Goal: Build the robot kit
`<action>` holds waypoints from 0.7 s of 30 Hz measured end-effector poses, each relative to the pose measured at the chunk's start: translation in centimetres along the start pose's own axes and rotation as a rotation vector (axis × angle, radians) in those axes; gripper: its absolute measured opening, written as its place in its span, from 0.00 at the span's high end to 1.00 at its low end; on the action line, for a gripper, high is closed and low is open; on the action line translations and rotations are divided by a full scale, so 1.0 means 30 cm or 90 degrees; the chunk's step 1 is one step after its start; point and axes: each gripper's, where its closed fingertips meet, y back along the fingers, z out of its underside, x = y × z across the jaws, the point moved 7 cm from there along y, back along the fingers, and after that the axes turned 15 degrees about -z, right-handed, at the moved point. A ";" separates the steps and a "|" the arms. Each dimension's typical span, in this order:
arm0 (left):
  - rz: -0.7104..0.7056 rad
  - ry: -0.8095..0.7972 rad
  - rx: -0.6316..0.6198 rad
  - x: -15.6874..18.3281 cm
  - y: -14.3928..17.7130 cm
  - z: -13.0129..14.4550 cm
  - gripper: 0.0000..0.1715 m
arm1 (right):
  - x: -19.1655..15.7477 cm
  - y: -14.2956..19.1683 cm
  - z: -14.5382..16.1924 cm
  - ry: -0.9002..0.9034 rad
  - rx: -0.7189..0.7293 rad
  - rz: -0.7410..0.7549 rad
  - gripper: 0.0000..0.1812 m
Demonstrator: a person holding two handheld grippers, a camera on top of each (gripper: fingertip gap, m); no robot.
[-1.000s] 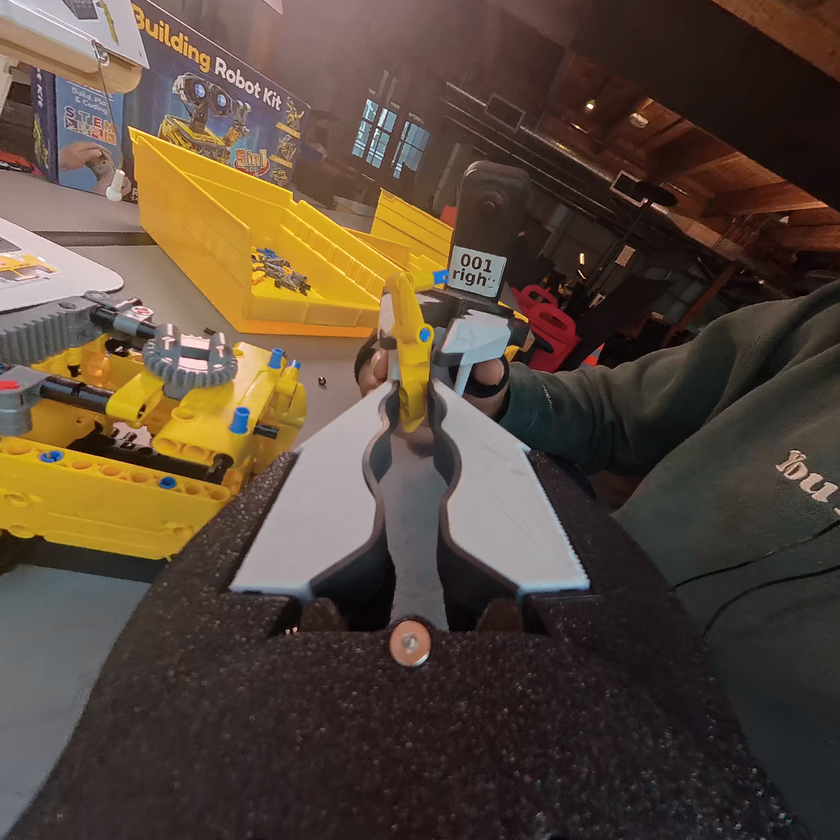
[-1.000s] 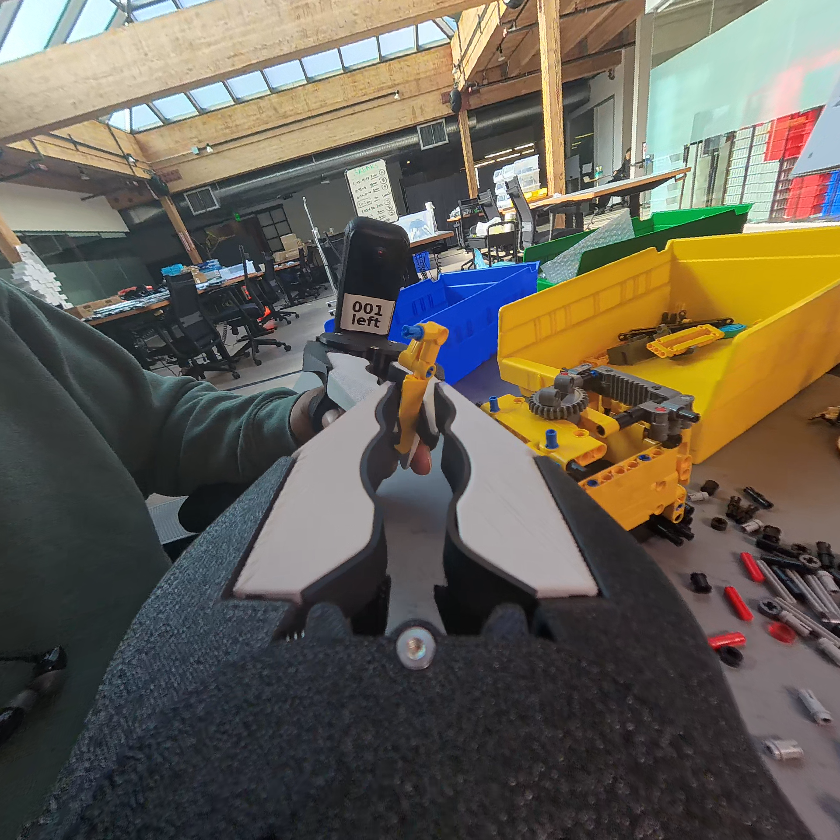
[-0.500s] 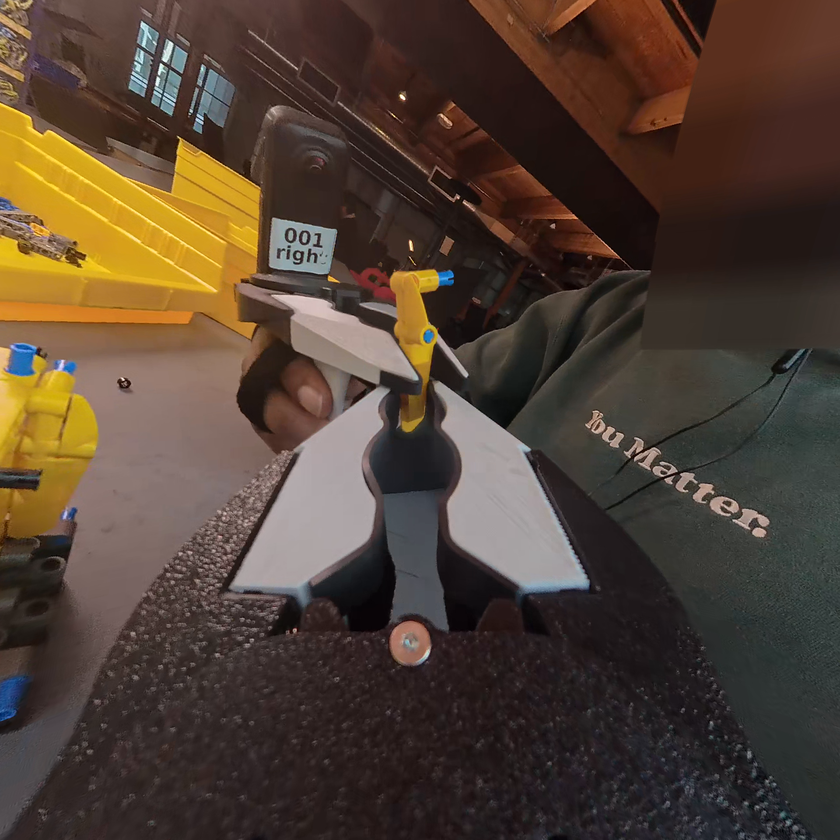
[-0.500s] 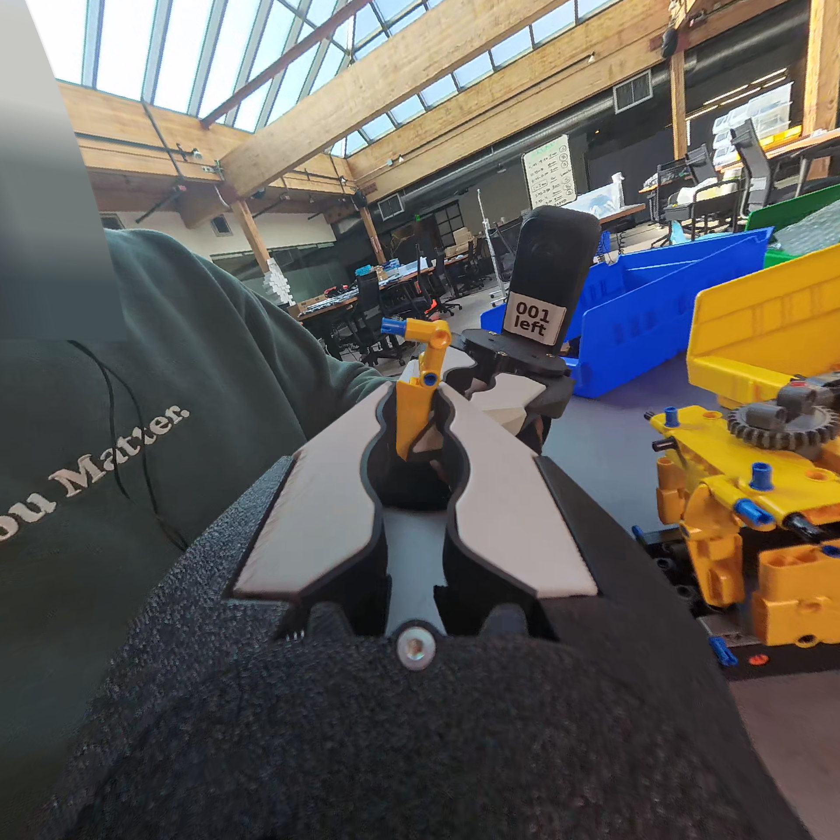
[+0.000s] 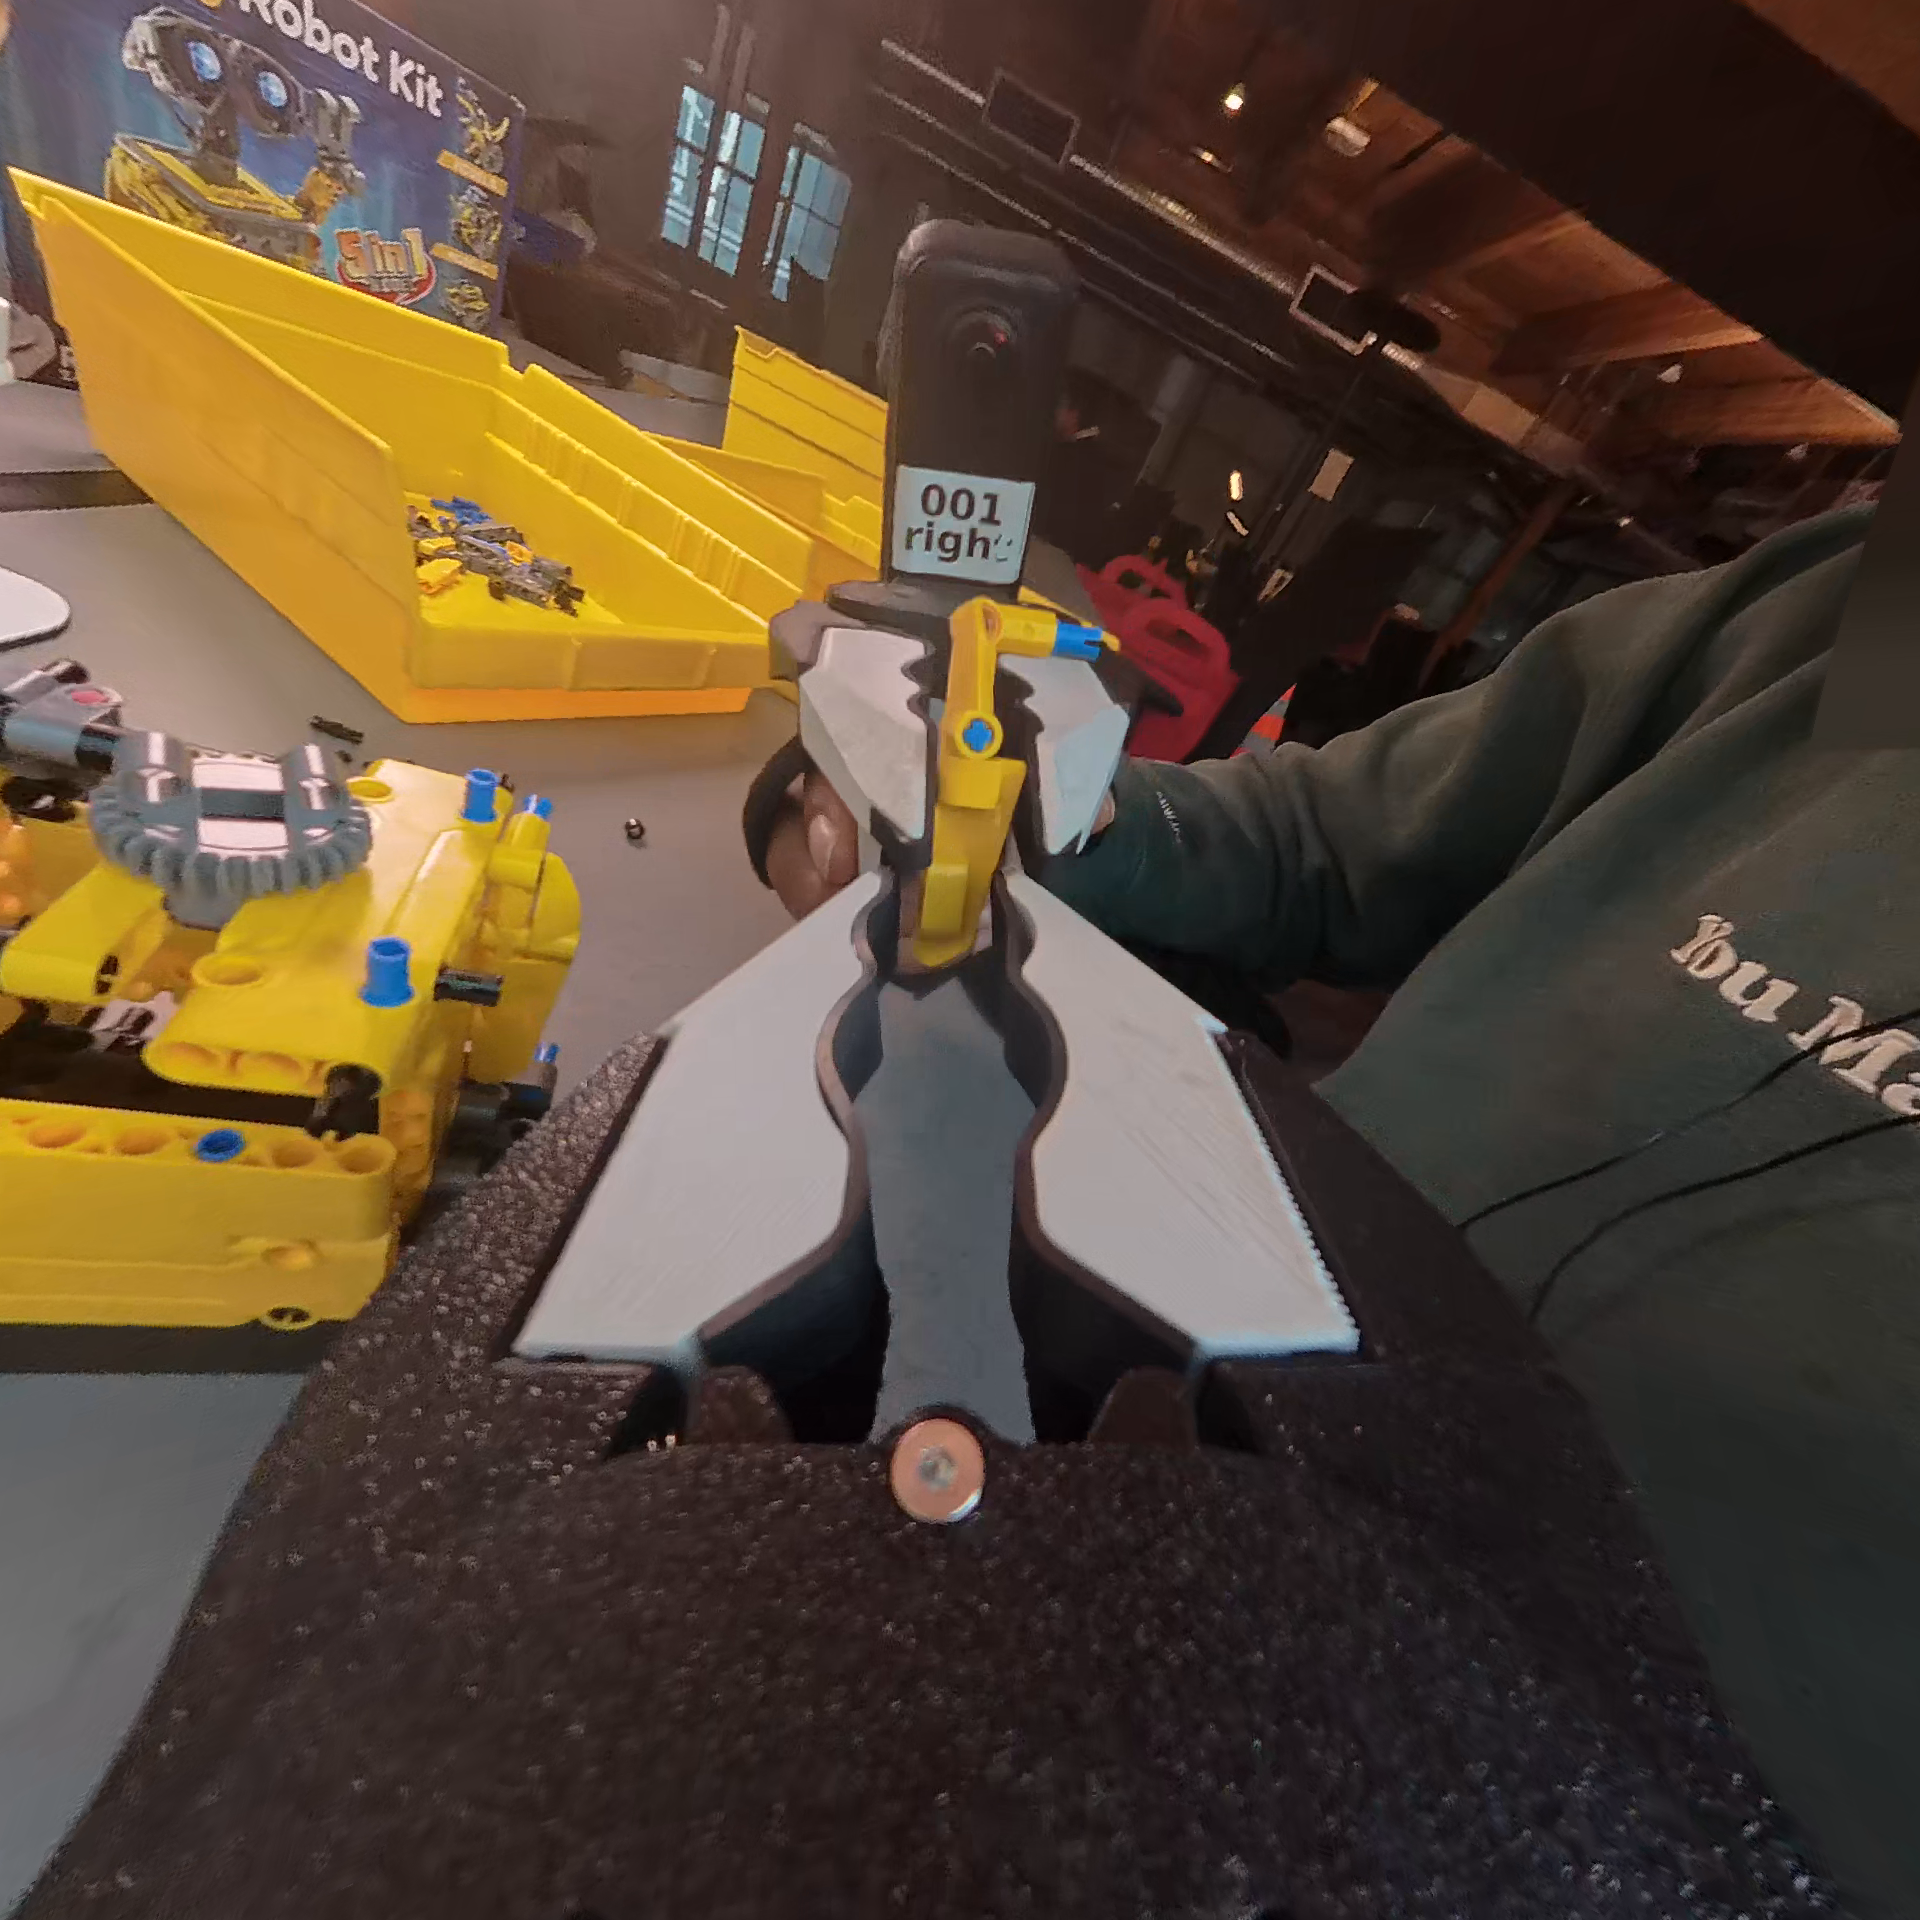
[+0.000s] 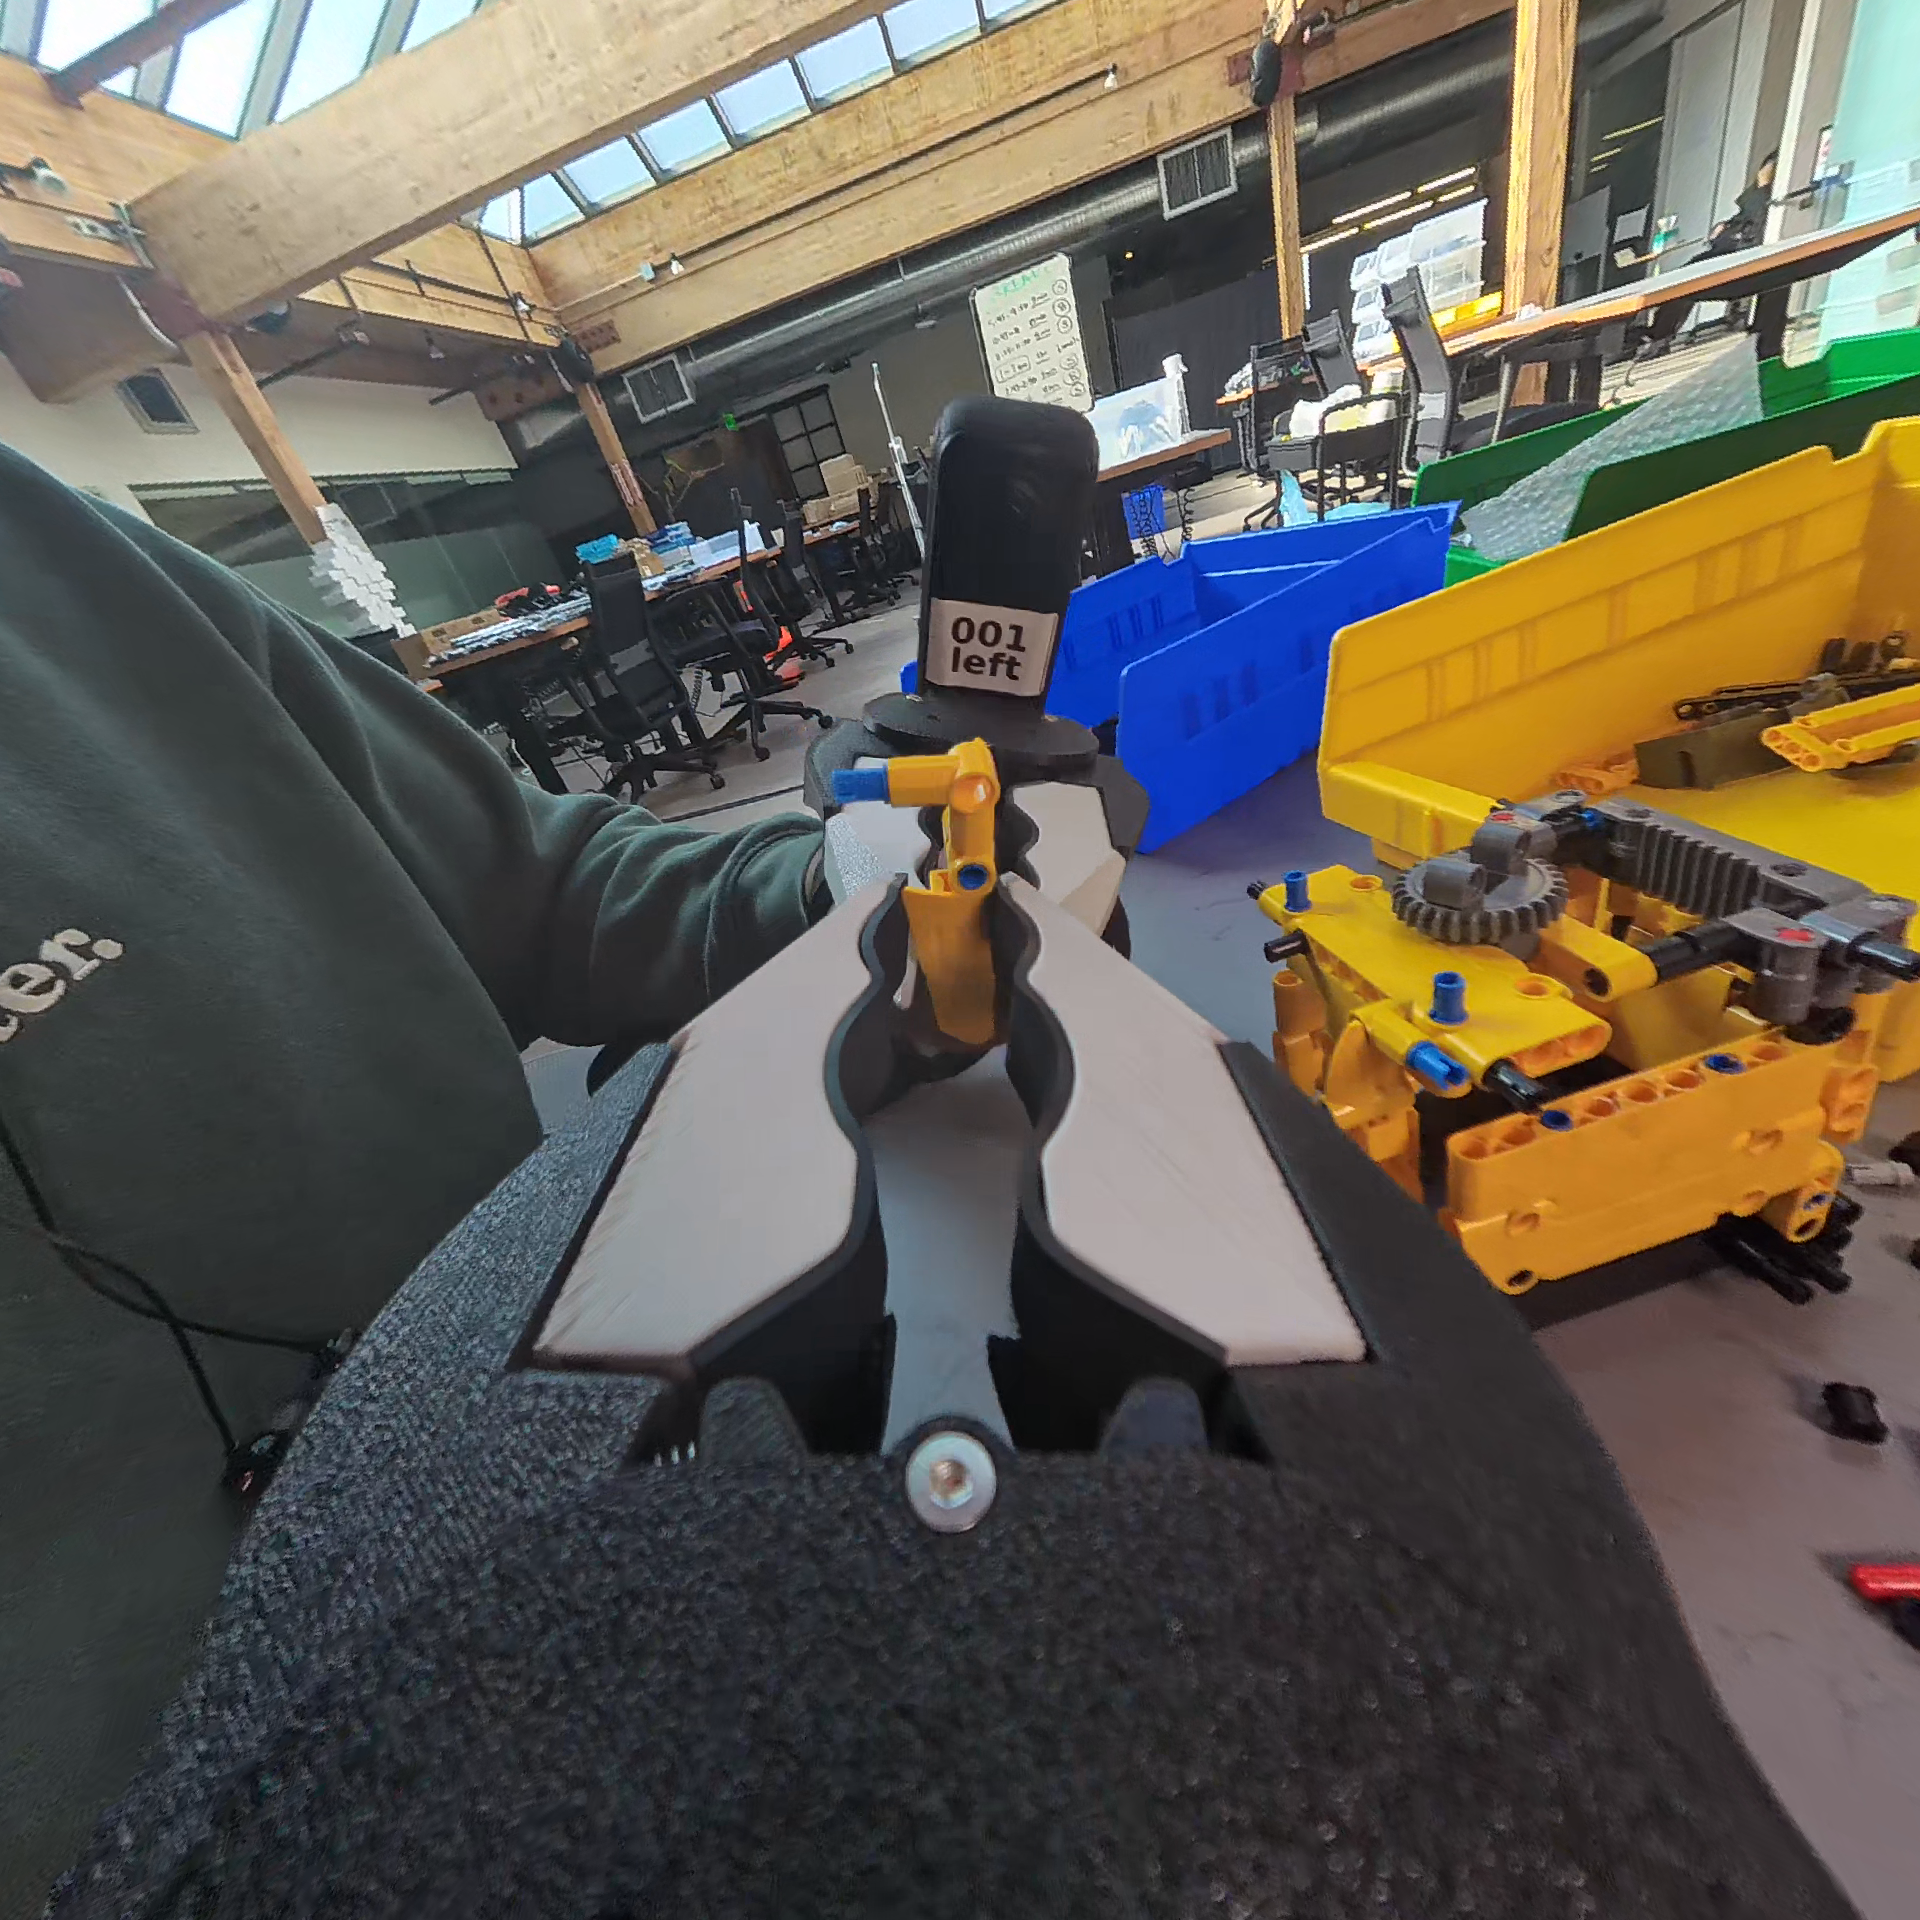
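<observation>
A small yellow angled brick piece (image 5: 961, 821) with blue pins stands upright between the two grippers, which face each other tip to tip above the table. My left gripper (image 5: 940, 920) is shut on its lower end. My right gripper (image 6: 951, 920) is shut on the same piece (image 6: 951, 966). In the left wrist view the right gripper (image 5: 966, 769) shows just behind the piece, held by a hand. In the right wrist view the left gripper (image 6: 977, 831) shows behind it. A half-built yellow brick vehicle (image 5: 260, 1039) with a grey gear sits on the grey table, and it also shows in the right wrist view (image 6: 1558, 1039).
Yellow bins (image 5: 312, 447) with small parts stand behind the vehicle, with a printed kit box (image 5: 312, 135) beyond. A yellow bin (image 6: 1507, 665) and a blue bin (image 6: 1247, 644) stand at the right. Loose black and red pins (image 6: 1849, 1413) lie there. The person's green sweatshirt (image 5: 1558, 1039) is close. Both grippers' tips are close together, under 4 cm apart.
Both grippers, still joined on the yellow piece, swung toward the person's chest half a second ago and have swung back toward the table and the vehicle.
</observation>
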 end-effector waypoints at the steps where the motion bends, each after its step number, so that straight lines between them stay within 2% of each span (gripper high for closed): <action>1: -0.019 -0.017 -0.011 -0.007 0.004 0.002 0.90 | 0.004 -0.001 0.004 0.001 -0.011 0.011 0.92; 8: -0.074 -0.069 -0.053 -0.050 0.050 0.006 0.88 | 0.033 0.012 0.014 -0.011 -0.028 0.058 0.93; 18: -0.113 -0.112 -0.034 -0.060 0.077 -0.018 0.87 | 0.055 0.014 0.027 -0.007 -0.074 0.097 0.93; 21: -0.107 -0.104 -0.007 -0.062 0.100 -0.039 0.86 | 0.056 0.012 0.032 -0.005 -0.087 0.094 0.92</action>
